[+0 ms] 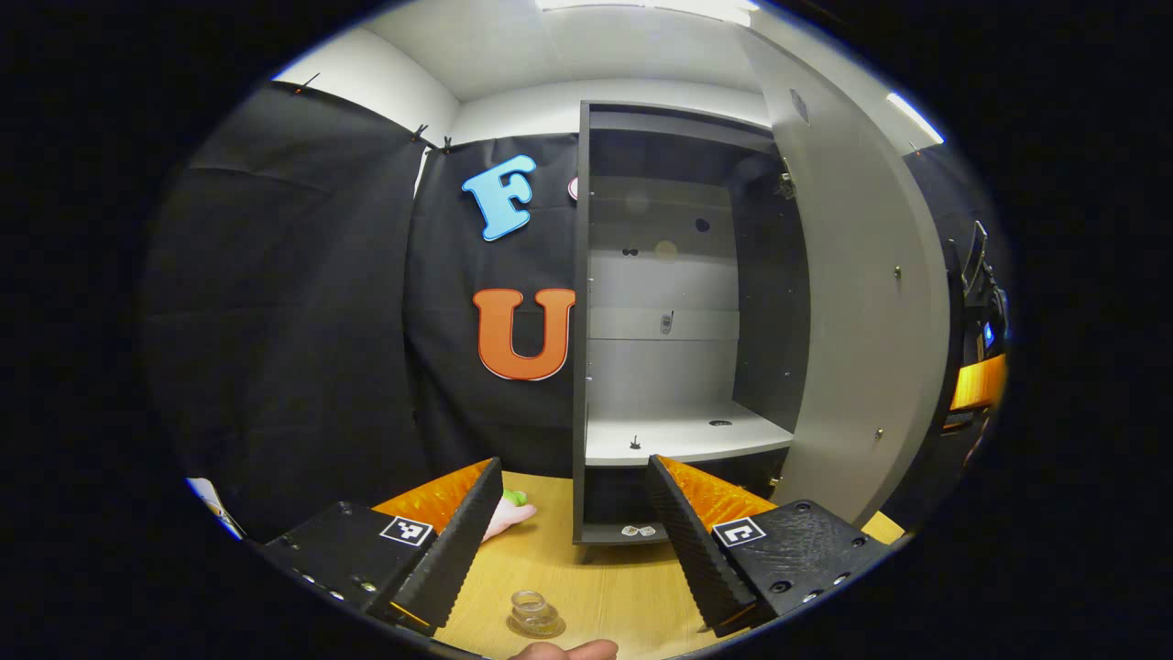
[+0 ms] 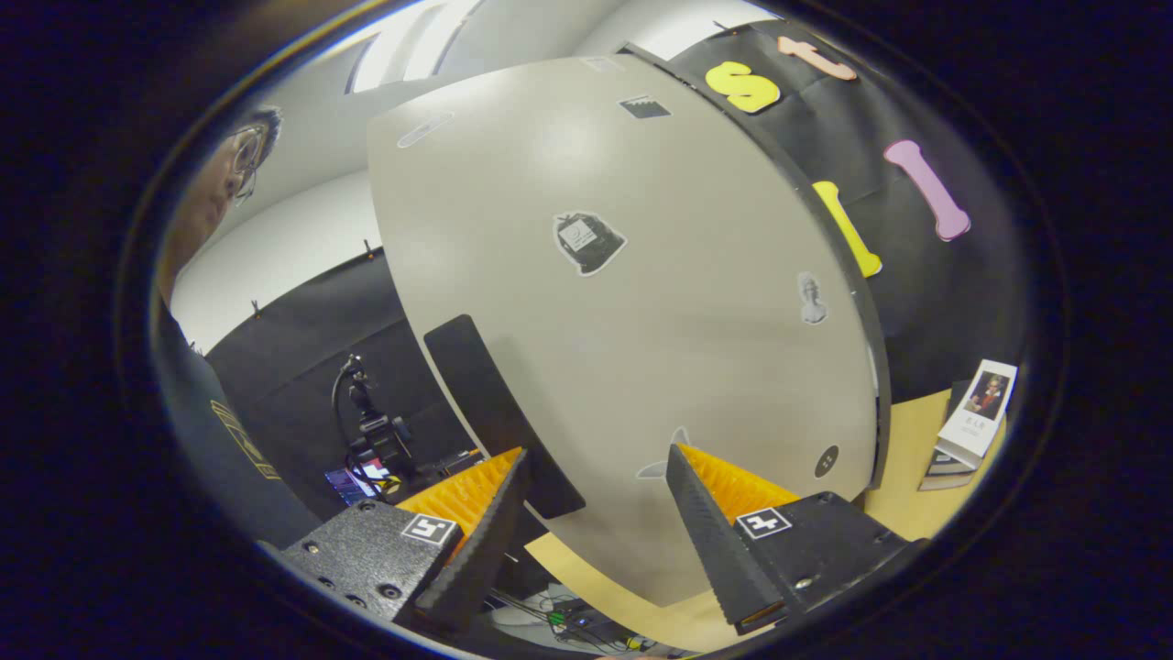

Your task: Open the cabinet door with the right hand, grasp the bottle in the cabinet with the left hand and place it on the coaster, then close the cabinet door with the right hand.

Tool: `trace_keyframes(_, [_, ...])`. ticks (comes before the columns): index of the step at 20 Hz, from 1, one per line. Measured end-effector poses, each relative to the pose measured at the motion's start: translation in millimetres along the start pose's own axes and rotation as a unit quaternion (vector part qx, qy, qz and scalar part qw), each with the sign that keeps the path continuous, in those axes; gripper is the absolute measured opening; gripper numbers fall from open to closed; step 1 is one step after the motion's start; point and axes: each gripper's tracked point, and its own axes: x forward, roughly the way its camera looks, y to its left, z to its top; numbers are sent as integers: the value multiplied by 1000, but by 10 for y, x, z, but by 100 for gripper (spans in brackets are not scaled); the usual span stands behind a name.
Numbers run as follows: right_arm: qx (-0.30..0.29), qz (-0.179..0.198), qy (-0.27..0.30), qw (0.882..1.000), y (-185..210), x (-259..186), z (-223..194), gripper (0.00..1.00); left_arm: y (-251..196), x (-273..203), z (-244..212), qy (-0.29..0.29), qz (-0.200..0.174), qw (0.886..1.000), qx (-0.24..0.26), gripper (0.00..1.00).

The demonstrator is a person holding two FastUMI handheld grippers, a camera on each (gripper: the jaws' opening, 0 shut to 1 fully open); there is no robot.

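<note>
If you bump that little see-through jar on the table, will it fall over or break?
The jar looks squat and wide, so it probably won't tip easily. It appears to be clear glass, so it may be slippery and could crack if knocked off the table.

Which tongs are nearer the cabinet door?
Right. The right tongs sit open right at the cabinet door, beside its handle; the left tongs sit open, back from it, facing the open cabinet.

Bright overhead light, fisheye-warped edges

Left gripper view faces open cabinet point(image 1: 678, 367) from near; right gripper view close on its door point(image 2: 641, 321), shared.
</note>
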Motion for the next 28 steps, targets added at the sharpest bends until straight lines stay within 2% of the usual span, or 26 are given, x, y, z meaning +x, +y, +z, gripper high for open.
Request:
trace_keyframes(8, [-6, 1, 12, 1000, 103, 204, -38, 96, 317, 60, -102, 9, 5, 1000, 3, 95])
trace_keyframes(12, [-11, -13, 9, 1000, 142, 206, -65, 96, 431, 141, -164, 14, -1, 1000, -16, 95])
trace_keyframes(14, [-21, -38, 4, 999, 101, 198, -71, 96, 483, 154, -192, 16, -4, 1000, -23, 95])
trace_keyframes(15, [-27, -64, -4, 998, 53, 191, -55, 96, 495, 168, -205, 16, -7, 1000, -25, 95])
trace_keyframes(16, [-36, -94, -15, 995, -8, 187, -47, 89, 500, 174, -227, 19, -13, 999, -26, 95])
trace_keyframes(17, [-50, -140, -30, 988, -128, 185, -1, 97, 483, 185, -259, 21, -21, 999, -25, 95])
trace_keyframes(18, [-61, -177, -43, 981, -232, 159, 49, 90, 472, 193, -283, 21, -27, 999, -24, 95])
trace_keyframes(20, [-74, -262, -66, 960, -438, 79, 103, 99, 441, 203, -315, 20, -40, 999, -25, 95])
trace_keyframes(21, [-79, -302, -75, 947, -528, 4, 104, 99, 415, 206, -307, 15, -45, 999, -25, 95])
trace_keyframes(22, [-83, -341, -84, 933, -601, -79, 112, 94, 403, 205, -295, 8, -46, 999, -24, 95])
trace_keyframes(23, [-92, -378, -90, 917, -665, -179, 111, 99, 394, 229, -285, 4, -46, 999, -23, 95])
trace_keyframes(25, [-117, -450, -79, 882, -839, -342, 46, 99, 335, 244, -286, 4, -43, 999, -25, 95])
trace_keyframes(27, [-142, -467, -10, 873, -1003, -264, -183, 99, 232, 293, -223, -1, -39, 999, -30, 95])
trace_keyframes(28, [-145, -479, 7, 866, -1070, -285, -237, 99, 152, 307, -209, -1, -42, 999, -34, 95])
